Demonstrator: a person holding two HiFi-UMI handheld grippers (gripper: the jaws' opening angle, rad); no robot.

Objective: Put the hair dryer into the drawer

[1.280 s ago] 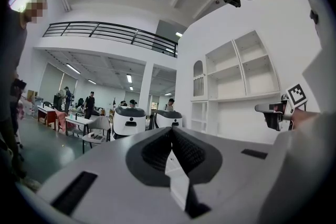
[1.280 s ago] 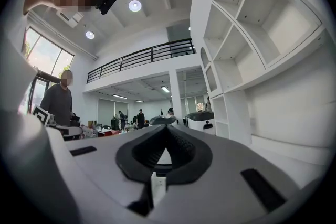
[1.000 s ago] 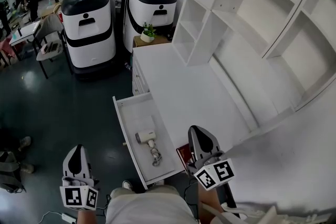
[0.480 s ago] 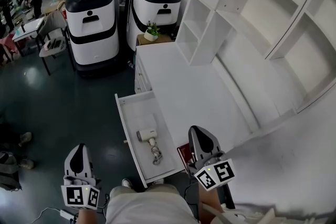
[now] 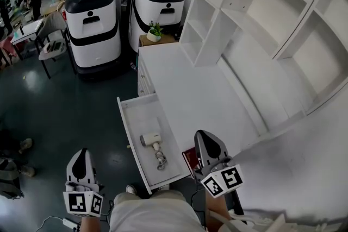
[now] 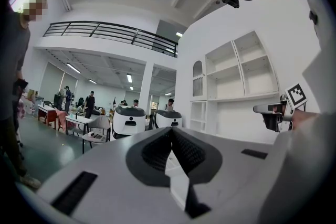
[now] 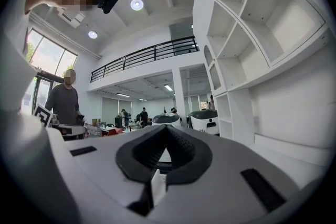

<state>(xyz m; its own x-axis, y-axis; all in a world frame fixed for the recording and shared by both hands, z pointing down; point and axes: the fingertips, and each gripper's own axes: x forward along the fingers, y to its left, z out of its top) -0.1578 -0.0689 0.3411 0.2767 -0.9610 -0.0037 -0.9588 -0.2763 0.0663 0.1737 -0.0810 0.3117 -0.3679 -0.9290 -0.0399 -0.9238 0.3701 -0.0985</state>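
- My left gripper [image 5: 80, 156]: jaws together, nothing between them, held above the floor [image 5: 65, 117].
- My right gripper [image 5: 210, 145]: jaws together, empty, beside the drawer [image 5: 136, 115].
- Hair dryer [image 5: 150, 140]: lying inside the open drawer, cord [image 5: 160, 161] bunched just beside it.

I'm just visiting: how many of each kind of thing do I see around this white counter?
Grippers: 2, left gripper, right gripper
Hair dryer: 1
Drawer: 1
Plant: 1
Big machines: 2
Total: 7
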